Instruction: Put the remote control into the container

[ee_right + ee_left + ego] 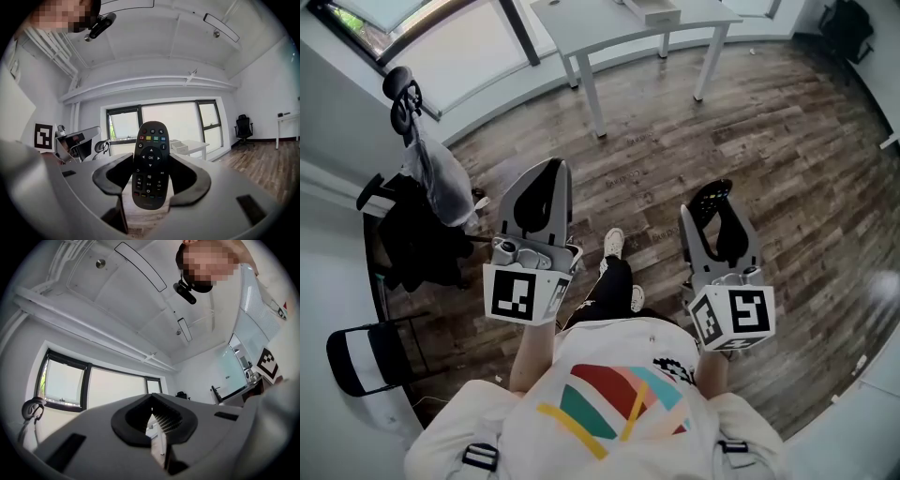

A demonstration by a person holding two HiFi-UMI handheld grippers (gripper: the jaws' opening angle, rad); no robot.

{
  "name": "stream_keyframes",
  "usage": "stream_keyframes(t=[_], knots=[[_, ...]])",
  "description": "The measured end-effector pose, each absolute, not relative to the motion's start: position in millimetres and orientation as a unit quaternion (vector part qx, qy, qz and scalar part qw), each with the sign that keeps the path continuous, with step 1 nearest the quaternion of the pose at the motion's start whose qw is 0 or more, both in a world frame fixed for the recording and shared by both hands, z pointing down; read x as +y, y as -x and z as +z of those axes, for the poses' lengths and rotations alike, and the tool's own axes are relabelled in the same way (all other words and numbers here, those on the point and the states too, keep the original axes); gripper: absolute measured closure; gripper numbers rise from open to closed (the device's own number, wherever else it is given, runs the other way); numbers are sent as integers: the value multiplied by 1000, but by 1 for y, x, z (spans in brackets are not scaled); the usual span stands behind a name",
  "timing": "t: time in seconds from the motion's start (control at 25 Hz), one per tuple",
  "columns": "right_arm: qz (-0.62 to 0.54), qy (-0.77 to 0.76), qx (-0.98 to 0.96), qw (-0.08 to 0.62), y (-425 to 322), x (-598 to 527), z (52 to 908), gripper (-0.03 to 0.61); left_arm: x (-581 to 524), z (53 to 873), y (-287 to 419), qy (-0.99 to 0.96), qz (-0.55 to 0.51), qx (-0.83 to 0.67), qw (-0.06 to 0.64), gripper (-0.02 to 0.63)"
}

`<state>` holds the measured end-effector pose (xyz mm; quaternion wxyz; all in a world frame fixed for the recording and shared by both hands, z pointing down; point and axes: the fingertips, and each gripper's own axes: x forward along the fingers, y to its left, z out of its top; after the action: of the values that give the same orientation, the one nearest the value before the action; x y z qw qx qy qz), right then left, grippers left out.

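1. While the remote control stands upright in the right gripper with its upper part reaching past the tips, I judge a slip to be the main risk. A jolt on the way, or a knock on the rim of the container, could lever it loose onto the wooden floor.
2. I see the right fingers spread wide, pinching the remote control by its two long edges, buttons toward the camera.
3. I see the left gripper with its fingers drawn together and nothing between them.
4. Both grippers hang in front of my chest. The white table lies well ahead, and the shallow white box on it is what I take for the container, well apart from the remote control.
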<state>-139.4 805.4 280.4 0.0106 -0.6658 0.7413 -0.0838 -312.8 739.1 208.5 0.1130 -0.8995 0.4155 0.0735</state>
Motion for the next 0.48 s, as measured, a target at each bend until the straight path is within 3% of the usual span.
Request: stream_keyframes(t=[0.48], knots=[[-78, 699, 710, -14, 89, 700, 283, 336, 603, 219, 258, 914, 101, 382, 87, 606]])
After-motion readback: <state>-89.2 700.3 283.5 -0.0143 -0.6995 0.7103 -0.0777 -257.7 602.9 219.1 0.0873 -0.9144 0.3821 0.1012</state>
